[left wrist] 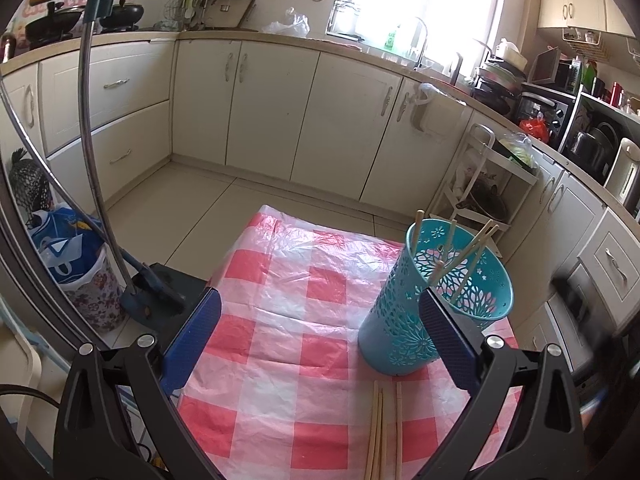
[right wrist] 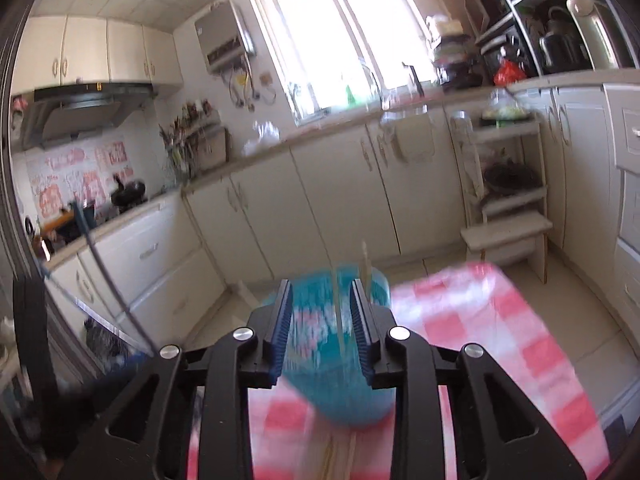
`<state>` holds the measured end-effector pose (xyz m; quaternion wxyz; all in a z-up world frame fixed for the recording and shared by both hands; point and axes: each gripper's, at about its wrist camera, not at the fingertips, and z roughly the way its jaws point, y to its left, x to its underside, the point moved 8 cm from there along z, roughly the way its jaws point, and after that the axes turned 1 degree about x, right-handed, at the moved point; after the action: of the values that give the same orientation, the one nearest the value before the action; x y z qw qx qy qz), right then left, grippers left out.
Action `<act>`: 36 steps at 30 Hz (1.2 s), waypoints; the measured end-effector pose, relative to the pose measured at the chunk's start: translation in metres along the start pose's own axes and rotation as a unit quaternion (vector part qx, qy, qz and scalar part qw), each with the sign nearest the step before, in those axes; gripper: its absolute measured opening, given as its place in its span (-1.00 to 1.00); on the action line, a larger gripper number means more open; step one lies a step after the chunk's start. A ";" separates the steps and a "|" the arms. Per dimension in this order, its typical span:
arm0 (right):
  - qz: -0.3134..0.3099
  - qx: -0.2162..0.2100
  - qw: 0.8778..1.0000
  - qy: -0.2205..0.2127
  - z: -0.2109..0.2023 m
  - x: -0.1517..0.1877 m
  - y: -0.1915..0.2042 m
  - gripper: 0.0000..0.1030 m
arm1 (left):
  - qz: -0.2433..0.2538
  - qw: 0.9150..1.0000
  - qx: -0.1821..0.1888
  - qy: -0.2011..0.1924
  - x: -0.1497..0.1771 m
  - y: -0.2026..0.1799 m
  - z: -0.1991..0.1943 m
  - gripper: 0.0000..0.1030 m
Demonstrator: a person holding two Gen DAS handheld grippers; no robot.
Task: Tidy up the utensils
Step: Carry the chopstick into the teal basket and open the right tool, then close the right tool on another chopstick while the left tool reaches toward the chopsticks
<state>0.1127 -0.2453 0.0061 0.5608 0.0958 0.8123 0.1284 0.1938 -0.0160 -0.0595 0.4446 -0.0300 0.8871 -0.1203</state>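
Note:
A teal cut-out utensil holder (left wrist: pixel 390 316) stands upright on the red-and-white checked tablecloth (left wrist: pixel 288 280), with several wooden chopsticks (left wrist: pixel 476 248) leaning inside it. More loose chopsticks (left wrist: pixel 378 432) lie flat on the cloth in front of it. My left gripper (left wrist: pixel 318 300) hangs wide open over the cloth, its right finger just in front of the holder and nothing between the jaws. In the blurred right wrist view my right gripper (right wrist: pixel 320 286) hovers over the holder (right wrist: pixel 344 400), jaws partly apart. A pale chopstick streak (right wrist: pixel 340 320) shows in the gap, untouched by either pad.
A long-handled dustpan and brush (left wrist: pixel 152 296) stand on the floor to the table's left, beside a bin with a blue bag (left wrist: pixel 76 264). A white shelf rack (left wrist: pixel 488 184) stands past the table's far right corner. Cream cabinets (left wrist: pixel 272 112) line the walls.

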 end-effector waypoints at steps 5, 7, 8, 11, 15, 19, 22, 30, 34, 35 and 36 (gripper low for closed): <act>0.006 0.015 0.989 0.147 0.019 0.101 -0.014 -0.44 | 0.000 1.000 -0.007 0.008 0.003 0.004 0.002 0.85; -0.001 0.020 0.984 0.178 0.025 0.123 -0.016 -0.47 | 0.002 1.000 -0.010 0.010 0.004 0.005 0.003 0.85; -0.006 0.025 0.981 0.191 0.029 0.133 -0.016 -0.47 | 0.003 1.000 -0.011 0.011 0.005 0.006 0.003 0.85; -0.008 0.032 0.978 0.208 0.036 0.145 -0.019 -0.47 | 0.002 1.000 -0.013 0.014 0.004 0.007 0.005 0.85; -0.012 0.042 0.973 0.226 0.045 0.155 -0.023 -0.47 | 0.004 1.000 -0.013 0.016 0.005 0.006 0.005 0.85; -0.015 0.044 0.971 0.235 0.051 0.162 -0.022 -0.47 | 0.007 1.000 -0.015 0.018 0.005 0.005 0.007 0.85; -0.014 0.046 0.971 0.236 0.052 0.164 -0.025 -0.47 | 0.007 1.000 -0.015 0.018 0.006 0.004 0.007 0.85; -0.020 0.053 0.967 0.249 0.061 0.165 -0.026 -0.47 | 0.010 1.000 -0.016 0.021 0.007 0.004 0.008 0.85; -0.033 0.056 0.965 0.253 0.064 0.167 -0.023 -0.47 | 0.015 0.999 -0.017 0.025 0.009 0.004 0.010 0.85; -0.037 0.057 0.965 0.254 0.064 0.167 -0.023 -0.47 | 0.019 0.999 -0.018 0.028 0.011 0.004 0.011 0.85; -0.045 0.058 0.964 0.256 0.064 0.167 -0.022 -0.47 | 0.025 0.999 -0.019 0.032 0.013 0.004 0.012 0.85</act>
<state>0.1134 -0.2096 -0.1710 0.3332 0.0555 0.9382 0.0754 0.1958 -0.0171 -0.0778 0.4183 -0.0125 0.9034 -0.0934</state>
